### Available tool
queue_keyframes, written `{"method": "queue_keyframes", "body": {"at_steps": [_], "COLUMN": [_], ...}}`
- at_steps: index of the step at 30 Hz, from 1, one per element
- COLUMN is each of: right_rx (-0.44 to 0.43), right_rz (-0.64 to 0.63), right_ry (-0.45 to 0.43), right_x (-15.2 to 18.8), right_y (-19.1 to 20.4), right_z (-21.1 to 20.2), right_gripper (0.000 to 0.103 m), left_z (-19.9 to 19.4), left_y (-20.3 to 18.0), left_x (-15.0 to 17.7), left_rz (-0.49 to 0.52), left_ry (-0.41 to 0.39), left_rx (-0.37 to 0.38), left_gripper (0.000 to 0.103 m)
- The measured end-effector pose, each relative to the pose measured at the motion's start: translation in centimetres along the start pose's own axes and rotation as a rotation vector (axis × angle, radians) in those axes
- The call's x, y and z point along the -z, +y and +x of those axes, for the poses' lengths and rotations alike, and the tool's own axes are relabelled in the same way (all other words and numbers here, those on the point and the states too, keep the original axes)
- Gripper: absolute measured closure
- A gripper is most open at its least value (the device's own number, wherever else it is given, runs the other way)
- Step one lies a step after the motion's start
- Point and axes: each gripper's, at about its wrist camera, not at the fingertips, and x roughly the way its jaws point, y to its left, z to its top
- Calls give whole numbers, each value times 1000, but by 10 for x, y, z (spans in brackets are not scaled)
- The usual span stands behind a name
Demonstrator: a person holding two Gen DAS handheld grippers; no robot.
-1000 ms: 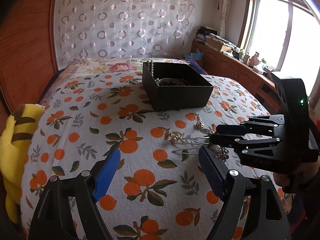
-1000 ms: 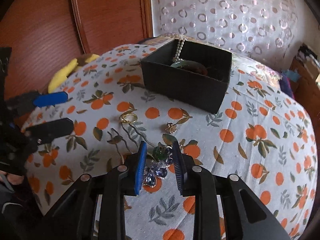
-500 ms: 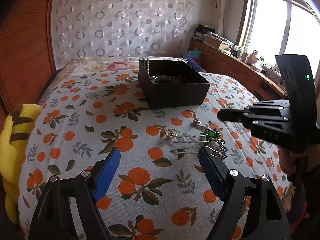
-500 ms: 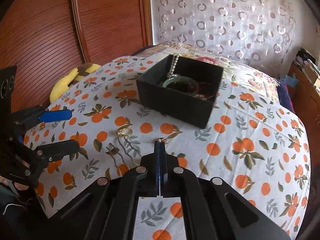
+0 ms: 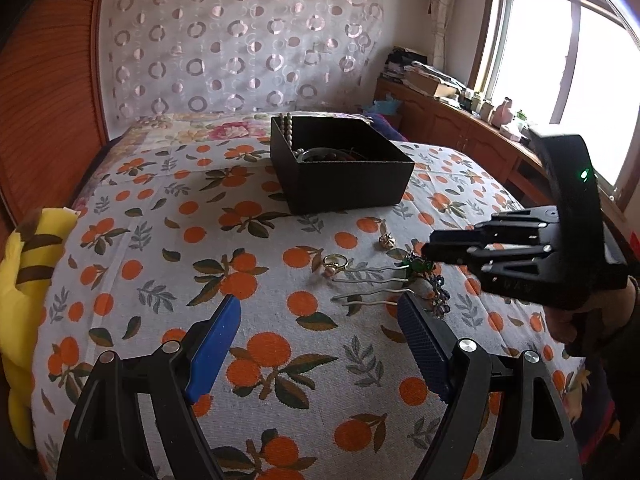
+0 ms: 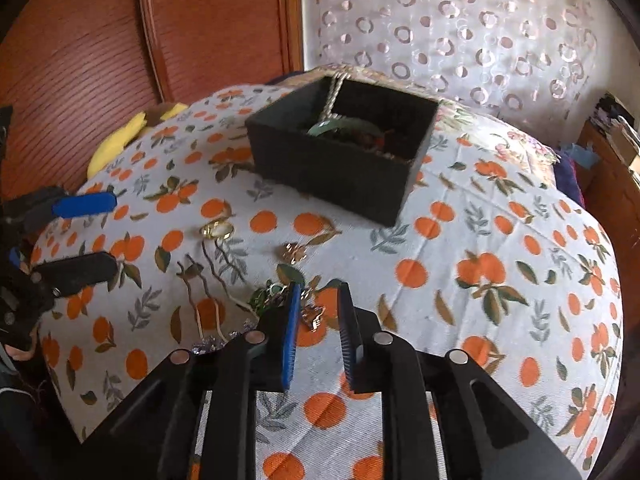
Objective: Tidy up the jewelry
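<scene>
A black open box [image 5: 340,168] holding a pearl string and bangles stands on the orange-print bedspread; it also shows in the right wrist view [image 6: 340,152]. Loose jewelry lies in front of it: a gold ring [image 5: 334,262] [image 6: 216,229], a small gold flower piece [image 5: 386,240] [image 6: 294,252], two wavy hairpins [image 5: 368,284] with green and purple ornaments [image 6: 266,298]. My right gripper [image 6: 318,300] [image 5: 430,250] is open, low over the bedspread, with a small gold piece [image 6: 312,316] between its fingers. My left gripper [image 5: 320,320] is open and empty, nearer the bed's front.
A yellow striped plush toy [image 5: 24,280] lies at the bed's left edge. A wooden headboard and wardrobe [image 6: 140,40] stand behind. A wooden counter with clutter [image 5: 460,120] runs under the window on the right.
My right gripper was open over the green ornament, shut and lifted, and now is open again and low beside the ornaments. The left gripper has stayed put.
</scene>
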Motion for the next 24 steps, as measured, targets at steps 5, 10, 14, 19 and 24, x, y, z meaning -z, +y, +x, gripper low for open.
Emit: {"method": "queue_keyframes", "body": {"at_steps": [5,10,14,19,24], "right_rx": [-22,-8,-15,-46,-39], "right_rz": [-26,-69,-36,-32,-7], "right_ry": [18,24,18,14,-9], "right_x": [9,8,1,-3,-7], "right_y": [12,25,19,15,9], "right_z": [-1,0,5,8,-1], "right_gripper": [79,79,79,79,79], "left_z": [0,1,0,0,0], "left_y": [1,5,5,5,4], "left_x": [2,1,1,1,2], "left_rz": [-7,-17,-11,-10,-9], "left_ry": [-4,-6,-5,-3,-2], "left_rx": [-3,-2,1,3,4], "left_gripper": [26,26,26,26,26]}}
